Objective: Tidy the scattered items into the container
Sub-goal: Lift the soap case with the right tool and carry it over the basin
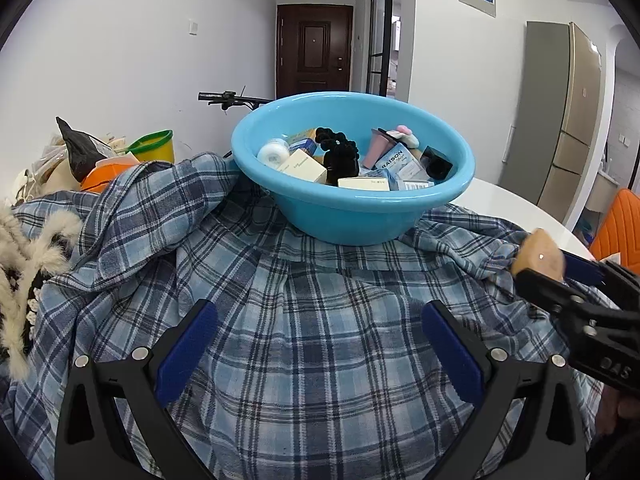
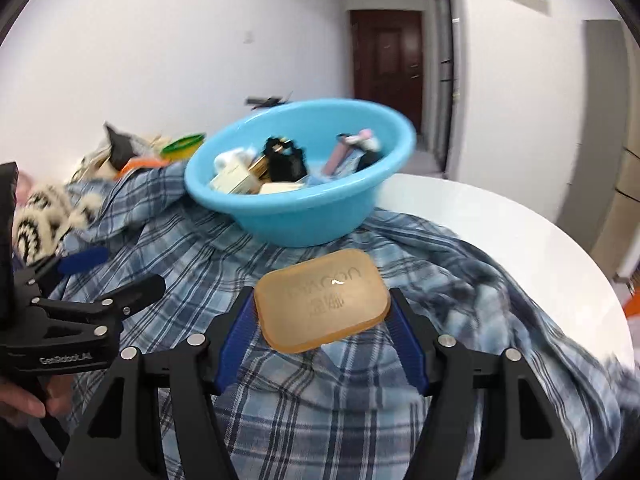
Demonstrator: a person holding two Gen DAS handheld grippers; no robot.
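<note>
Right gripper [image 2: 322, 322] has its fingers about half open and clamped on the flat tan rounded-rectangle soap bar [image 2: 323, 298], one blue pad on each short side. The bar sits flat btwn the fingertips, lifted clear of the blue-and-white plaid cloth [image 2: 320, 408] below. Straight ahead of the fingers, a bit left and near, is the light-blue round plastic basin [image 2: 240, 200], resting on the cloth at the edge of the white round table [image 2: 500, 220].

Left gripper [image 1: 318, 344] has its fingers spread wide w/ nothing btwn them, only cloth underneath. The basin is dead ahead of them; the right gripper w/ the soap is off to their right.

Progress, as I judge it: mostly done. The basin already holds approx a dozen small items, incl. cream boxes, a white round jar, black scrunchies [image 1: 340, 152], a pink tube, a black cube and blue packets. The soap is next to go in and looks like the last loose thing near the fingers. A pile beyond the left fingers (furry cream trim, yellow tub w/ green rim, orange item) may or may not count; can't tell.

Writing: "RAISON" on a blue packet [image 1: 394, 160] in the basin; "GenRobot.AI" on the left gripper body in the right wrist view. The soap has embossed letters plus characters, too blurred to read.
</note>
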